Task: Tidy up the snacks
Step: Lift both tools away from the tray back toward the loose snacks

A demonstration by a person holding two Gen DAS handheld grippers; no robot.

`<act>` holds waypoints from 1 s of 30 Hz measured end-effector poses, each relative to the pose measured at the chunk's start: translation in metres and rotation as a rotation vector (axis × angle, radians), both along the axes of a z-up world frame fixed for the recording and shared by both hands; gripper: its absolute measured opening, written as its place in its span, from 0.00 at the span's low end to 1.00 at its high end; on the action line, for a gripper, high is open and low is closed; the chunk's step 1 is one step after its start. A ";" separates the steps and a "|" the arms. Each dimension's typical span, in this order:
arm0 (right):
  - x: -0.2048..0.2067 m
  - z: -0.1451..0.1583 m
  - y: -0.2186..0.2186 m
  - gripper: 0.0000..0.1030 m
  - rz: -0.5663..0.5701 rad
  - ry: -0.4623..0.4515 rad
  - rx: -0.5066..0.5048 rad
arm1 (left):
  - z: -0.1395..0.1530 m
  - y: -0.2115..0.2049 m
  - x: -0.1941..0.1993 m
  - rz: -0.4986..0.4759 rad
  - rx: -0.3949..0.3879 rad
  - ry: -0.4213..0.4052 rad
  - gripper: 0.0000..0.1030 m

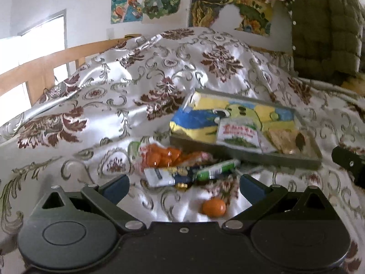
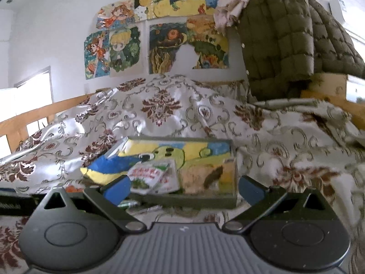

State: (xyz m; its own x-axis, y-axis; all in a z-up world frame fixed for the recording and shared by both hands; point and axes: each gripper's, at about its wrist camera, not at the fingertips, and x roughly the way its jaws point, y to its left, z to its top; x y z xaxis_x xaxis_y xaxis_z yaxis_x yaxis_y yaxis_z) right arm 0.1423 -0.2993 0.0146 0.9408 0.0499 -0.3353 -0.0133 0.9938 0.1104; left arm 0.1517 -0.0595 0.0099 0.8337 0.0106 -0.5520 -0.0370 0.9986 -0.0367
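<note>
A shallow grey tray (image 1: 269,159) with a painted yellow, blue and green bottom lies on the patterned bedspread. A white snack packet (image 1: 239,134) with red print lies in it. In front of the tray lie an orange snack bag (image 1: 164,156), a white and blue packet (image 1: 164,177), a green tube (image 1: 216,170) and a small orange ball (image 1: 214,207). My left gripper (image 1: 183,188) is open and empty, just above these loose snacks. My right gripper (image 2: 183,188) is open and empty, facing the tray (image 2: 182,199) and the white packet (image 2: 155,178).
The satin bedspread (image 1: 114,105) is bunched up behind the tray. A green quilted jacket (image 1: 326,29) hangs at the right. A wooden bed rail (image 1: 45,61) runs along the left. Part of the right gripper (image 1: 351,164) shows at the right edge.
</note>
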 end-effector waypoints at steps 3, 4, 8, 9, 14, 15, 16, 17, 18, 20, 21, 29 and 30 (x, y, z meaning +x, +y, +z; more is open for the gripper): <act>-0.013 -0.004 0.001 1.00 -0.011 0.030 0.026 | -0.006 0.000 -0.010 -0.019 0.011 0.013 0.99; -0.017 -0.005 0.001 1.00 -0.016 0.039 0.034 | -0.008 0.001 -0.014 -0.025 0.015 0.017 0.99; -0.031 -0.009 0.005 1.00 -0.027 0.071 0.051 | -0.017 0.003 -0.028 -0.045 0.029 0.039 0.99; -0.033 -0.009 0.006 1.00 -0.028 0.078 0.052 | -0.019 0.004 -0.031 -0.049 0.036 0.048 0.99; -0.046 -0.016 0.016 1.00 -0.029 0.119 0.049 | -0.030 0.013 -0.047 -0.066 0.077 0.065 0.99; -0.049 -0.016 0.018 1.00 -0.033 0.122 0.046 | -0.032 0.016 -0.049 -0.067 0.081 0.067 0.99; -0.050 -0.017 0.020 1.00 -0.035 0.123 0.042 | -0.034 0.018 -0.051 -0.064 0.083 0.069 0.99; -0.052 -0.017 0.022 1.00 -0.037 0.125 0.037 | -0.035 0.021 -0.053 -0.059 0.083 0.069 0.99; -0.054 -0.018 0.024 1.00 -0.040 0.130 0.032 | -0.035 0.023 -0.053 -0.053 0.081 0.068 0.99; -0.055 -0.019 0.027 1.00 -0.043 0.141 0.022 | -0.036 0.027 -0.054 -0.047 0.075 0.070 0.99; -0.056 -0.021 0.029 1.00 -0.043 0.149 0.015 | -0.036 0.028 -0.053 -0.046 0.077 0.072 0.99; -0.052 -0.028 0.044 1.00 -0.002 0.201 -0.042 | -0.043 0.028 -0.051 -0.060 0.127 0.095 0.99; -0.051 -0.030 0.046 1.00 0.006 0.211 -0.049 | -0.044 0.027 -0.051 -0.062 0.139 0.098 0.99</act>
